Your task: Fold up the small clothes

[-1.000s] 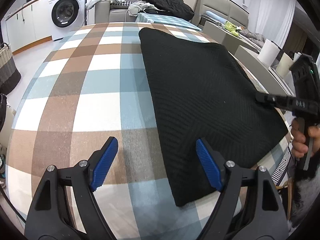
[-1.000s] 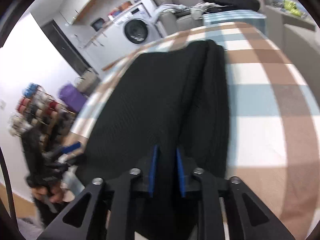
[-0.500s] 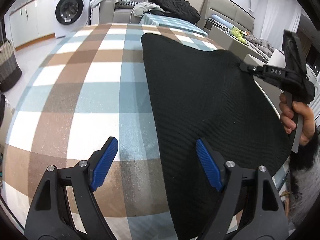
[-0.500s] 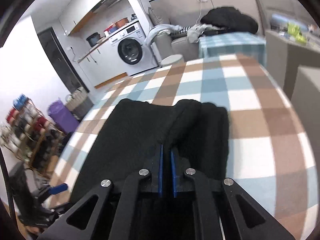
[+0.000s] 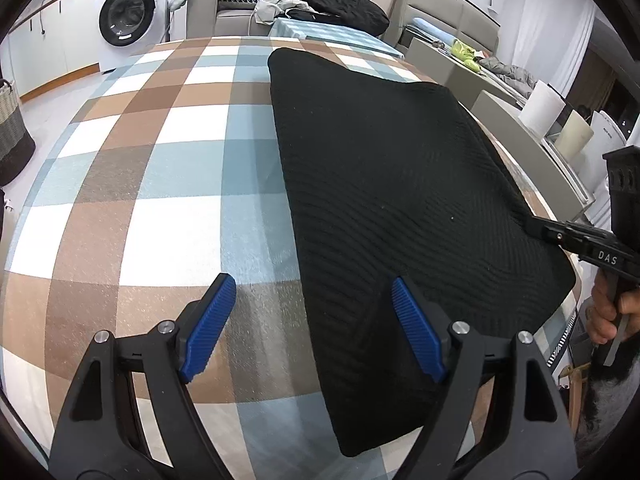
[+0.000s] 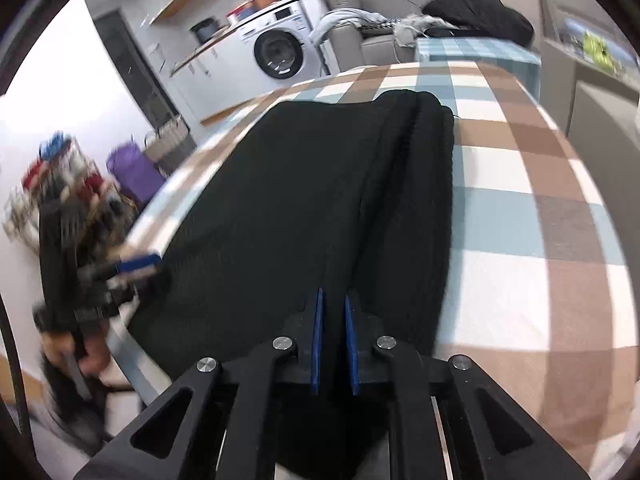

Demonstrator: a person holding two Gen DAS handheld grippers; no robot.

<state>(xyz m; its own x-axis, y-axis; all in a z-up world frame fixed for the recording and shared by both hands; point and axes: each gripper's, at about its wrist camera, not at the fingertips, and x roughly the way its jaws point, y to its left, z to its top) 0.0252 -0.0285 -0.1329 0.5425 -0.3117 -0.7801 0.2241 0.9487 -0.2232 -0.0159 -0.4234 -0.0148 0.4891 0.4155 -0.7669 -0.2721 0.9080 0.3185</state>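
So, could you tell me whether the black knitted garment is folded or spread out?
Folded: black knitted garment shows stacked layers along its right edge on the checked tablecloth.

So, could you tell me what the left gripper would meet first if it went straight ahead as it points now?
Probably the left edge of the black knit garment lying on the checked tablecloth; the open left gripper straddles that edge, though its height above is unclear.

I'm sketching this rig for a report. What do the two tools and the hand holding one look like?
Both tools are matte black with angular frames, silver screws and ribbed blue pads. The left tool shows triangular cut-outs; the right tool carries white "DAS" lettering. A bare hand grips its handle above a dark fuzzy cuff.
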